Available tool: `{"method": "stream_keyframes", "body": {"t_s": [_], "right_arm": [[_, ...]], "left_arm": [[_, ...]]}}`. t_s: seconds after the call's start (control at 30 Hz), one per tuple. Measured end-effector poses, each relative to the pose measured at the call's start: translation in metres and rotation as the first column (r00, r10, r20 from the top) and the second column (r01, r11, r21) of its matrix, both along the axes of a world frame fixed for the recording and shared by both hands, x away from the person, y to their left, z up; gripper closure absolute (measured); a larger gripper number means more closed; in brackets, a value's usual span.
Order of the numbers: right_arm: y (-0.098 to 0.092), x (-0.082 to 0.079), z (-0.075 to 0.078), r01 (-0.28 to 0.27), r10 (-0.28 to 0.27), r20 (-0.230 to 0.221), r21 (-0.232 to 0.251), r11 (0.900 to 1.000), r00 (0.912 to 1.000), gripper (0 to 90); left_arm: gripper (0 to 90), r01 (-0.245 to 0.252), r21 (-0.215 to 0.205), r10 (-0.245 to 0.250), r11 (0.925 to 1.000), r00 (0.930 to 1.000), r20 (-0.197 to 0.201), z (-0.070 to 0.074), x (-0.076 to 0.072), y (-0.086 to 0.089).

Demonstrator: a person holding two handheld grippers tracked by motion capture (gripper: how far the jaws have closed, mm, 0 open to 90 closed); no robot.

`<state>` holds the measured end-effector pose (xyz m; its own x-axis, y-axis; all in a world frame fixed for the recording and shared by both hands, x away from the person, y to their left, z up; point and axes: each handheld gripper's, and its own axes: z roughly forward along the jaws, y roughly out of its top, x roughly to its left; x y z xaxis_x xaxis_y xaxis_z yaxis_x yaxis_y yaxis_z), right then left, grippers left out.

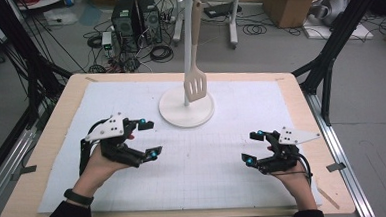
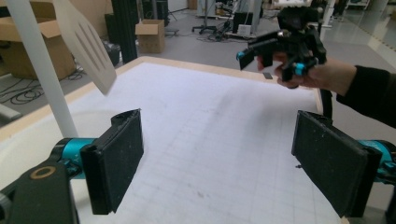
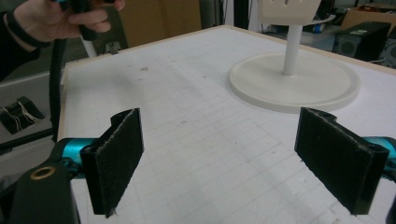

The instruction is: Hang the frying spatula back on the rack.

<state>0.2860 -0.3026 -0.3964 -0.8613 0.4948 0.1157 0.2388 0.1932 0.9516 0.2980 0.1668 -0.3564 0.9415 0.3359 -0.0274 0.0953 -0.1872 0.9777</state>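
While the spatula (image 1: 195, 83) hangs on its stand (image 1: 186, 109), both grippers' jaws gape wide over the mat, holding nothing.

Readable text: none in the high view, the left gripper view or the right gripper view.
Labels and brands: none legible on any surface.
Numbers: none legible.
White mat (image 1: 133, 156): printed grid of fine lines, no figures or lettering that can be read.
Cardboard boxes (image 1: 288, 1): no print that can be read.
Dark computer towers (image 1: 135, 21): markings too small to read.
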Motion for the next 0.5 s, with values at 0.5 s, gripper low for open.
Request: {"method": "stream_keyframes", "body": {"t_s": [0.5], "right_arm": [[0.005,0.002,-0.003,0.007,-0.008,-0.012,-0.047,0.999,0.9999,14.4]], "left_arm": [[17.0,-0.041,-0.002,0.041,0.9992,0.9989,-0.025,-0.039,-0.016,0.044]]}}
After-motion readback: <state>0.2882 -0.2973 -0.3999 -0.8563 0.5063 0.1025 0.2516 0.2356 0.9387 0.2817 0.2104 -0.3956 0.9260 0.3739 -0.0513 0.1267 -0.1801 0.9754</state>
